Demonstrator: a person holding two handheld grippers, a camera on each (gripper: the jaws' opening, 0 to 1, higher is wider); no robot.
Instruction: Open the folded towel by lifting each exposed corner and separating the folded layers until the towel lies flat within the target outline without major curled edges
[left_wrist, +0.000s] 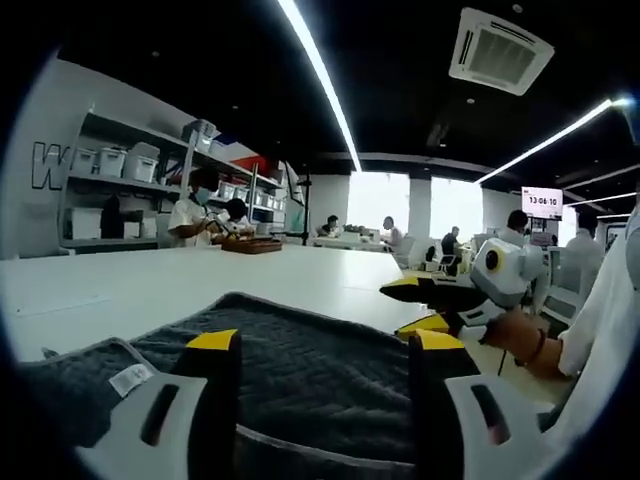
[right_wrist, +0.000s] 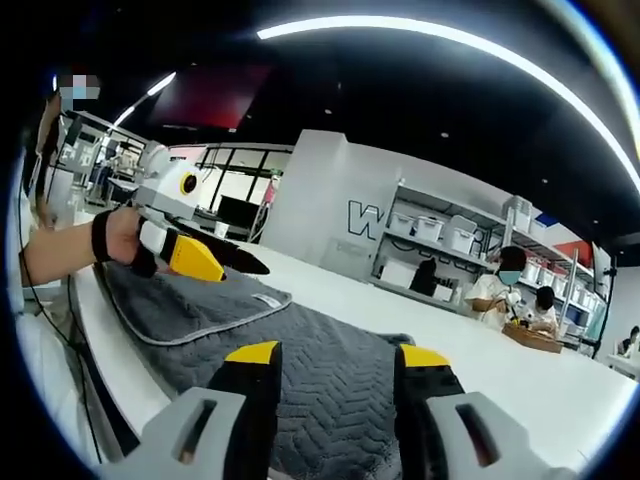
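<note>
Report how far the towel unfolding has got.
Barely started. Done: nothing obvious; the grey towel lies on the white table with one layer folded over. In hand: both grippers, left and right, hover open above it. Left: lift corners, spread flat.

Your right gripper (right_wrist: 332, 362) hangs over the dark grey towel (right_wrist: 300, 370) on the white table (right_wrist: 480, 340), jaws apart with nothing between them. At ten o'clock your left hand (right_wrist: 110, 240) holds the left gripper (right_wrist: 235, 265) above the towel's folded-back flap, near a white label (right_wrist: 267, 299); its jaws look closed. At three o'clock two people (right_wrist: 505, 290) sit by shelves (right_wrist: 450, 235) stacked with white bins.
</note>
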